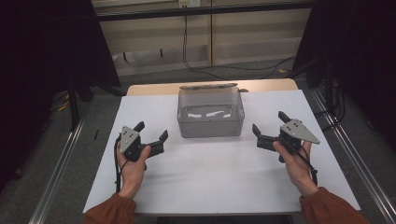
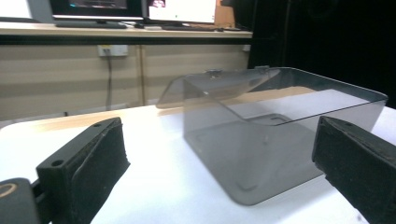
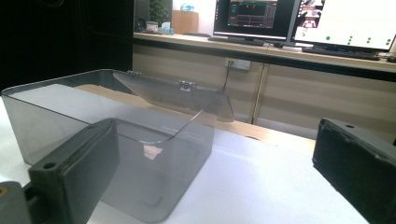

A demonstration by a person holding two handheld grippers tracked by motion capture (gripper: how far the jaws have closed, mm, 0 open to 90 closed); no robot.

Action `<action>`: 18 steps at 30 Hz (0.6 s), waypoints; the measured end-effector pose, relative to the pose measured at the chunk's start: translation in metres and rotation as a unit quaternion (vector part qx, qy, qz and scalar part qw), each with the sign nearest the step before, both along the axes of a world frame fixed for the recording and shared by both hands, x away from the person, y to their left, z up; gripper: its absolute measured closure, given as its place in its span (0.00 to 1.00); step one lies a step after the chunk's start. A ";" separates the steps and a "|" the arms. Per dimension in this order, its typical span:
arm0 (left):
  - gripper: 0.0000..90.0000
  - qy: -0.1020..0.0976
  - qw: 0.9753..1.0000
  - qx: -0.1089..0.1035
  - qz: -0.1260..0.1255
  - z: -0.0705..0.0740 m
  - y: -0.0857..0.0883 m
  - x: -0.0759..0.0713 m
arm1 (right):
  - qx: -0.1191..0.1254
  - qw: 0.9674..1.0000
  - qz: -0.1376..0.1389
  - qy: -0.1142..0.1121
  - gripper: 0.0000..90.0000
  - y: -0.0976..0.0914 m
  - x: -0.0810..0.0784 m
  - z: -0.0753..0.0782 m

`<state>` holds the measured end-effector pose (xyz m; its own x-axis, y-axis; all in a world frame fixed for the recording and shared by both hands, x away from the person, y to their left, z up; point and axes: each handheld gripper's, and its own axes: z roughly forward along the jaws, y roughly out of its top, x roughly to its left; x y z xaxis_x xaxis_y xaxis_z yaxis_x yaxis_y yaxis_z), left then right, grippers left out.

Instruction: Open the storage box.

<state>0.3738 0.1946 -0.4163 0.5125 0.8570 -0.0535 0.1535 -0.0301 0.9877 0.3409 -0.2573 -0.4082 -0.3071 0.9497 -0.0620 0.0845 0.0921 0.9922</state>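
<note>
White tabletop (image 1: 219,177) under dim light, desks and monitors at the back. Clear plastic box (image 1: 210,113) upper middle of frame, lid (image 1: 208,86) flipped open behind it. Left hand-held gripper (image 1: 152,133) and right hand-held gripper (image 1: 270,122) both gaping wide, empty, flanking the box, roughly equally near. Long axis running left-right.

- A table (image 1: 140,89) of pale wood carries everything, its bare top showing as a strip along the far edge.
- A white sheet (image 1: 210,172) lies flat on it and covers nearly the whole top.
- A clear grey plastic box (image 1: 210,122) sits on the sheet, near the far edge and about midway across (its hinged lid (image 1: 208,86) hangs open behind it, over the wooden strip).
</note>
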 end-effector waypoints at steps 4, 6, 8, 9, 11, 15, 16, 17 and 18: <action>0.03 0.004 1.000 -0.001 0.009 -0.004 0.007 -0.009 | 0.000 1.000 -0.005 0.003 0.00 -0.006 -0.010 -0.003; 0.03 0.004 1.000 -0.001 0.010 -0.006 0.010 -0.014 | 0.002 1.000 -0.011 0.007 0.00 -0.010 -0.015 -0.005; 0.03 -0.004 1.000 0.005 0.010 -0.005 0.011 -0.020 | 0.002 1.000 -0.016 0.013 0.00 -0.014 -0.019 -0.007; 0.03 -0.001 1.000 -0.002 0.007 -0.005 0.012 -0.022 | 0.002 1.000 -0.021 0.016 0.00 -0.017 -0.020 -0.007; 0.03 -0.001 1.000 -0.003 0.007 -0.004 0.014 -0.028 | 0.005 1.000 -0.026 0.016 0.00 -0.021 -0.025 -0.008; 0.03 0.004 1.000 -0.005 0.007 -0.006 0.016 -0.038 | 0.007 0.999 -0.037 0.023 0.00 -0.029 -0.037 -0.013; 0.03 0.005 1.000 -0.003 0.009 -0.007 0.017 -0.041 | 0.008 0.999 -0.038 0.025 0.00 -0.031 -0.040 -0.015; 0.03 0.007 1.000 0.000 0.011 -0.007 0.017 -0.043 | 0.007 0.999 -0.042 0.027 0.00 -0.033 -0.043 -0.016; 0.03 0.010 1.000 0.008 0.014 -0.009 0.016 -0.044 | 0.009 0.999 -0.044 0.027 0.00 -0.034 -0.046 -0.017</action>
